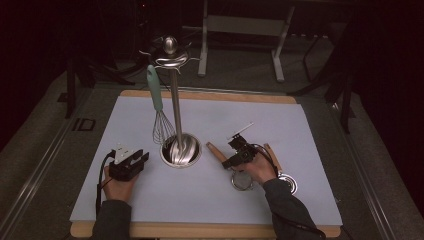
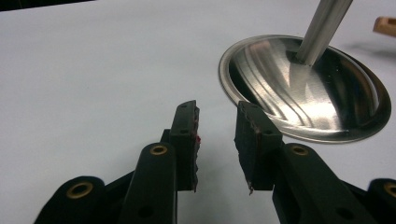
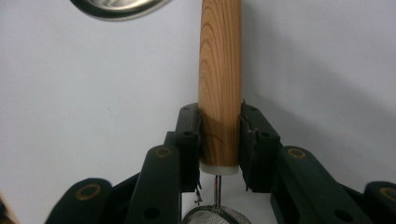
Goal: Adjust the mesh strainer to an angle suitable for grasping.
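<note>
A steel utensil stand has a round base (image 1: 181, 150), a tall pole (image 1: 176, 105) and hooks at the top. A whisk (image 1: 159, 120) with a teal handle hangs from one hook. My right gripper (image 1: 235, 155) is shut on the wooden handle (image 3: 220, 70) of a small mesh strainer (image 1: 241, 181), right of the base; the pads press both sides of the handle near its white collar. My left gripper (image 1: 140, 159) rests left of the base (image 2: 303, 88), jaws open with nothing between them (image 2: 215, 116).
A second wooden-handled utensil (image 1: 273, 156) with a round steel head (image 1: 289, 184) lies just right of my right hand. The pale mat (image 1: 300, 130) covers a wooden board. Beyond the table stand dark floor and a metal frame (image 1: 242, 25).
</note>
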Tool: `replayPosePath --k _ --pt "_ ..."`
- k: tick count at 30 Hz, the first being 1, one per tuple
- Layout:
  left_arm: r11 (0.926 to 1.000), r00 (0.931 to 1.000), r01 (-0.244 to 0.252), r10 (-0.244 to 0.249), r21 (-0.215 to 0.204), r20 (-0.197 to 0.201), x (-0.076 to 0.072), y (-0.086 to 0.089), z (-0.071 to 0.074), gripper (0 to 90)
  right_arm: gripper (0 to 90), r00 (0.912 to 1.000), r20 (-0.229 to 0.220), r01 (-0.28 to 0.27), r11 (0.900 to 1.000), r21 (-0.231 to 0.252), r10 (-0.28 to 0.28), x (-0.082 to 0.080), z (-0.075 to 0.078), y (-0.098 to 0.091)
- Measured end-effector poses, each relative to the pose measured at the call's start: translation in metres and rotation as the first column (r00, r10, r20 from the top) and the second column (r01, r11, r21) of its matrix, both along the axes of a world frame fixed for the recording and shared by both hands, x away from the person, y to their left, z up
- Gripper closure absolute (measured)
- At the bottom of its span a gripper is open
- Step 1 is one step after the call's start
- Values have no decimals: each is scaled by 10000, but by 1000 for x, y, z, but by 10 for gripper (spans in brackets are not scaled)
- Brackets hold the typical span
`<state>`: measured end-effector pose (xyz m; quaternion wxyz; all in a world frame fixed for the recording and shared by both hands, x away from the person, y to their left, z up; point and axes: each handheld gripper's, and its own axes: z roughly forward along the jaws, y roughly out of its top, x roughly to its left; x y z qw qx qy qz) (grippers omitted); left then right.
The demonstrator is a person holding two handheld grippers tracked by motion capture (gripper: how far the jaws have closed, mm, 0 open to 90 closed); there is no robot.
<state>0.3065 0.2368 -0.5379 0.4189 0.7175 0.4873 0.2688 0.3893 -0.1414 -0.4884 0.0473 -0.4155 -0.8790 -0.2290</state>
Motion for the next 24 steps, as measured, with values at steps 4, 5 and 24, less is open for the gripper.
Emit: replayPosePath --k 4,5,24 --pt "10000 10000 4 -4 10 -8 0 0 0 694 713 9998 208 -57 9998 186 53 -3 5 0" --pt "10000 10000 3 -3 12 -7 0 0 0 694 713 9998 208 -57 9998 186 53 -3 5 0" --pt "10000 10000 27 -27 -49 -83 1 1 0 691 714 9914 1309 -117 9945 1044 -20 -15 27 -4"
